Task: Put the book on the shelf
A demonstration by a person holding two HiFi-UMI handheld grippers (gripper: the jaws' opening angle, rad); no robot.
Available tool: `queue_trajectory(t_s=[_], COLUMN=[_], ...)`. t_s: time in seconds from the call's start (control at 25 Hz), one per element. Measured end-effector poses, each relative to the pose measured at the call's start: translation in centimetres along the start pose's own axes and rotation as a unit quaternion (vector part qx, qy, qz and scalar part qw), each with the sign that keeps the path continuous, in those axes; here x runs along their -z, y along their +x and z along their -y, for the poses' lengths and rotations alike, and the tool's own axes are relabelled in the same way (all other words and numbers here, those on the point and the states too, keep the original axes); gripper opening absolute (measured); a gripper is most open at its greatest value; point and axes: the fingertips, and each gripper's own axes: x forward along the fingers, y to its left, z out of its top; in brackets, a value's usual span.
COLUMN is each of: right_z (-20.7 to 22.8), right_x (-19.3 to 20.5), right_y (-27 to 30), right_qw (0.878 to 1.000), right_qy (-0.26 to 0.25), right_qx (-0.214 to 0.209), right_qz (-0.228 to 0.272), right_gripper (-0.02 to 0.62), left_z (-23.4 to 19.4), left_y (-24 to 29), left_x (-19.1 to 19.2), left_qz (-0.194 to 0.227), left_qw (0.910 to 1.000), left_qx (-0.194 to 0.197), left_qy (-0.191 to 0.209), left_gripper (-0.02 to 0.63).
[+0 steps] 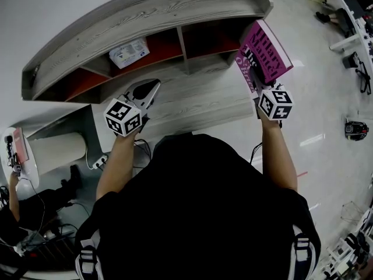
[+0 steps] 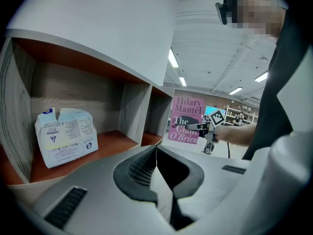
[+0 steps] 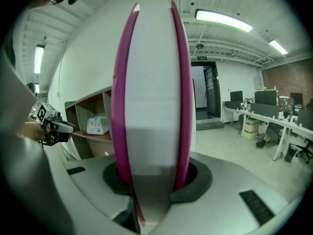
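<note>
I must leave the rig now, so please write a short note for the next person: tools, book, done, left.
Left tool: shut, empty, in front of the shelf.
Right tool: shut on the pink book, upright by the shelf's right end.
Done: book picked up.
Left: set it into a compartment; the left one holds a white packet.

Magenta book (image 1: 265, 54) — grey woodgrain shelf (image 1: 145, 16), red-brown inside; white packet (image 1: 129, 52), blue print; pale grey floor (image 1: 326, 98).

Packet (image 1: 129, 53) fills middle bay (image 1: 160, 44) — right bay (image 1: 213, 38) free.
</note>
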Motion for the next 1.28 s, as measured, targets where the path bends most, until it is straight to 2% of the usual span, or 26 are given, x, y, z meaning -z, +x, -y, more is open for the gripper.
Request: queue_trajectory(t_s=[1.28], right_z=[0.7], right_x=[0.3], right_y=[3.5], right_qw=[1.0], right_qy=[0.0], right_qx=[0.009], right_qz=[-0.004], right_gripper=[0.144], left_z=[-1.6], left_y=[0.5], left_x=[-0.2], left_qz=[-0.008], left_qw=[1.0], left_qx=[-0.002], left_qy=[-0.002], left_gripper=[0.02])
